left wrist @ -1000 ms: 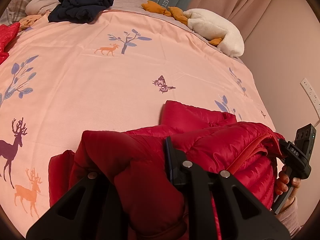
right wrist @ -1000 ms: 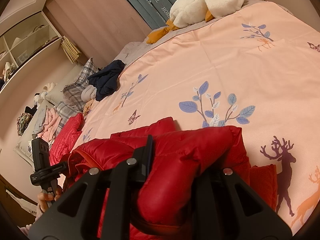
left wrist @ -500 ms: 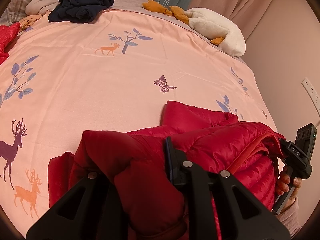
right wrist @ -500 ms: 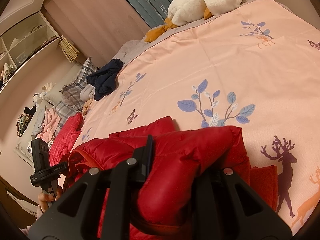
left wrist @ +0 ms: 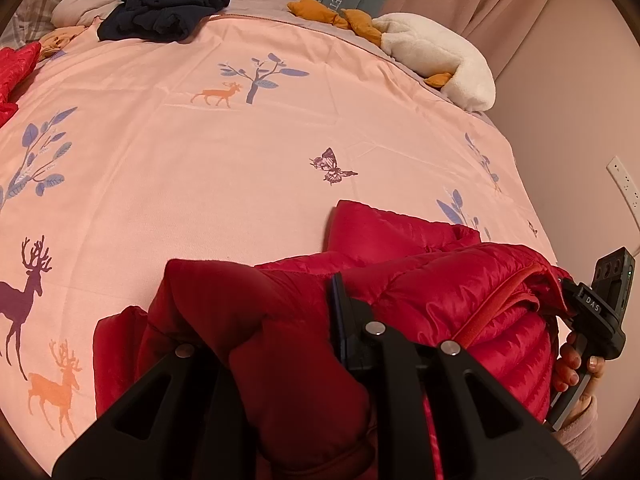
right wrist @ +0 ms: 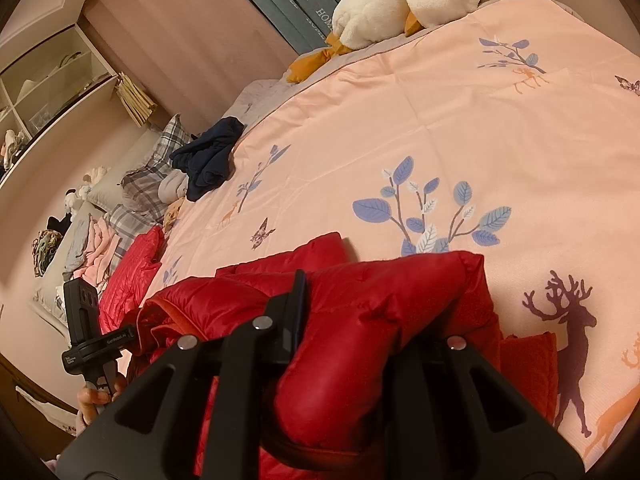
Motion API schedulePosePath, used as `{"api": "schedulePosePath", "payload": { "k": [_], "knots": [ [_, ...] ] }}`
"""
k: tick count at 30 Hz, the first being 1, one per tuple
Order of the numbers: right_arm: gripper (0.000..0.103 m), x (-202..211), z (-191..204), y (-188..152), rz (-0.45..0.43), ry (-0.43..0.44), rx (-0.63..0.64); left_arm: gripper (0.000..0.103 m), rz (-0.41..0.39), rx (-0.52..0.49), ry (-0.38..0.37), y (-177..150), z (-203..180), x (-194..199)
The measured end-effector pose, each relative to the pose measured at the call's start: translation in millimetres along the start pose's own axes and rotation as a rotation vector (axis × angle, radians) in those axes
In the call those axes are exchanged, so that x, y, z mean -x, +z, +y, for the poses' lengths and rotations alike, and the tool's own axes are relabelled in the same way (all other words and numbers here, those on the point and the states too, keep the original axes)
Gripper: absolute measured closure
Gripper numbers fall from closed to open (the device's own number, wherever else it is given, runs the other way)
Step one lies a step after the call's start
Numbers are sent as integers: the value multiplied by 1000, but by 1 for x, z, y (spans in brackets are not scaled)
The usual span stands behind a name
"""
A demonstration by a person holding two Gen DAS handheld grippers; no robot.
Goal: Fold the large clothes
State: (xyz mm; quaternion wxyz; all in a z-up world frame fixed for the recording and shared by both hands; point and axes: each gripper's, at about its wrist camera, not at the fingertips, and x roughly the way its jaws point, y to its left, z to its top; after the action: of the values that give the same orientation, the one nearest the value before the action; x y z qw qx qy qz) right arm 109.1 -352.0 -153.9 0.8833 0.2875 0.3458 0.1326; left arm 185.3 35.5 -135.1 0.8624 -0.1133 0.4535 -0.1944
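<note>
Red jacket (left wrist: 420, 280), both hand-held grippers clamped

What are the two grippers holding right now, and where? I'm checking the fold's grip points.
Both hold the red puffer jacket: the left gripper and the right gripper each pinch a bunched fold of its near edge.

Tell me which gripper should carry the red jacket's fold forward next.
Neither is clearly better: the left gripper and right gripper each clamp a bunched edge of the red jacket, level at the near edge of the pink bedspread. Likely both together.
</note>
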Motion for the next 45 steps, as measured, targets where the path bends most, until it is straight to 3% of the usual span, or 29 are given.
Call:
{"api": "schedulePosePath", "payload": {
  "k": [45],
  "knots": [
    [82, 8, -1, -8, 17, 1, -20, 87, 41, 19, 43, 6, -4, -11]
  ]
}}
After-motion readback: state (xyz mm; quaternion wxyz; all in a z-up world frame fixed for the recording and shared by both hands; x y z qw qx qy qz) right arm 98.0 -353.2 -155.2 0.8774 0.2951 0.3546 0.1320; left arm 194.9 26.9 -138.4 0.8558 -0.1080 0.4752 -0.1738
